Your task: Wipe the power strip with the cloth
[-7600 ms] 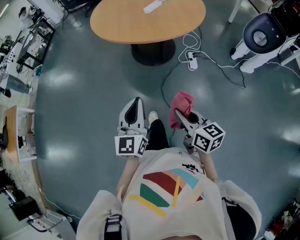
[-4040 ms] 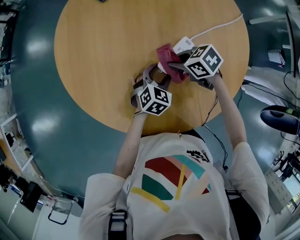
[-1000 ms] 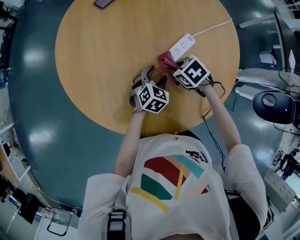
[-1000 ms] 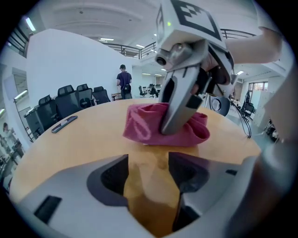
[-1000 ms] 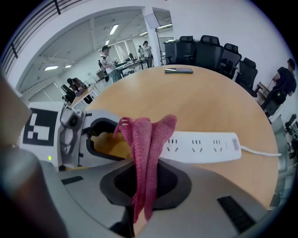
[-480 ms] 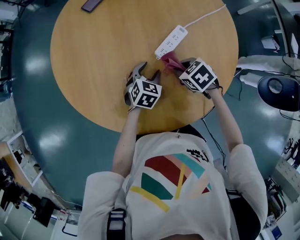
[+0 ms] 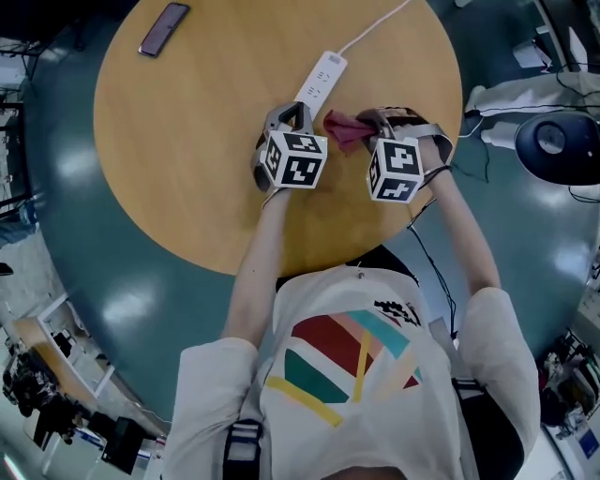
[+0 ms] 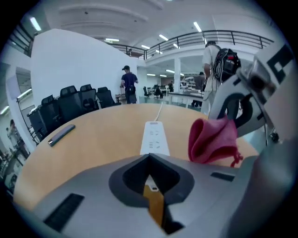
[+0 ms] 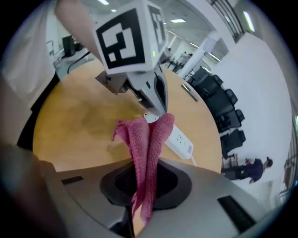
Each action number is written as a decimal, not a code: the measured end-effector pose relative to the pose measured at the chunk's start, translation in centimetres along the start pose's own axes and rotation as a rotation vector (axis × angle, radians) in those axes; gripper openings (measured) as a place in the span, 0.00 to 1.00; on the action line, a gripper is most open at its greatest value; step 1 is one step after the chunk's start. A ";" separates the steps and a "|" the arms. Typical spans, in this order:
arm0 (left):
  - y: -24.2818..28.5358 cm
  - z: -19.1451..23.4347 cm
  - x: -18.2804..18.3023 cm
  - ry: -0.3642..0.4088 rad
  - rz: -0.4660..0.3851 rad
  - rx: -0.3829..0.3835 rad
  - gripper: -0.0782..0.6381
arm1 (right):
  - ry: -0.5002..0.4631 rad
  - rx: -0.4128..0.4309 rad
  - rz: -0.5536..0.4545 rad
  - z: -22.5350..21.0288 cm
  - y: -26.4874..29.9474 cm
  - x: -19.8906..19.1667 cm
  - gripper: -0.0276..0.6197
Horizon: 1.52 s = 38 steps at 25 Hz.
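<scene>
A white power strip (image 7: 321, 77) lies on the round wooden table (image 7: 187, 141), its cable running off to the far right. My left gripper (image 7: 292, 112) is shut, its tips at the strip's near end with nothing between them. In the left gripper view the power strip (image 8: 154, 137) stretches straight ahead of the left gripper (image 8: 150, 157). My right gripper (image 7: 367, 122) is shut on a pink cloth (image 7: 342, 129), held just right of the strip. The right gripper view shows the cloth (image 9: 149, 135) hanging from my right gripper (image 9: 146, 160), in front of the strip (image 9: 179, 139).
A dark phone (image 7: 162, 17) lies at the table's far left edge. The strip's white cable (image 7: 375, 28) crosses the far side of the table. Black office chairs (image 8: 70, 104) stand beyond the table. A dark round machine (image 7: 561, 141) sits on the floor at right.
My left gripper has moved up to the strip's near end and its jaws have gone from open to shut. The right gripper has drawn the cloth off the strip, to its right.
</scene>
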State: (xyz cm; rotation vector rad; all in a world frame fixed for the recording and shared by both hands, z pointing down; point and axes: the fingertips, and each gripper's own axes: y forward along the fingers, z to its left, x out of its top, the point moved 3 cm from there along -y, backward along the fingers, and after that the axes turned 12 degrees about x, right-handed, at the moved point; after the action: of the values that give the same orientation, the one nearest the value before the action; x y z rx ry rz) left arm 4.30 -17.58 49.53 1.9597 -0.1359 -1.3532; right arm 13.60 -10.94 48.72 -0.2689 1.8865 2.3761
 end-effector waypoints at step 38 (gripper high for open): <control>-4.2 2.8 -5.0 0.015 0.005 -0.047 0.17 | -0.386 -0.216 0.134 -8.0 6.1 0.4 0.10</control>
State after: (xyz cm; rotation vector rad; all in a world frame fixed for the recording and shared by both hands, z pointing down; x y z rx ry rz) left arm -1.55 -13.67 50.29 1.9282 -0.1011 -1.3265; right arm 12.76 -20.10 52.72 0.2931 1.5202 2.4924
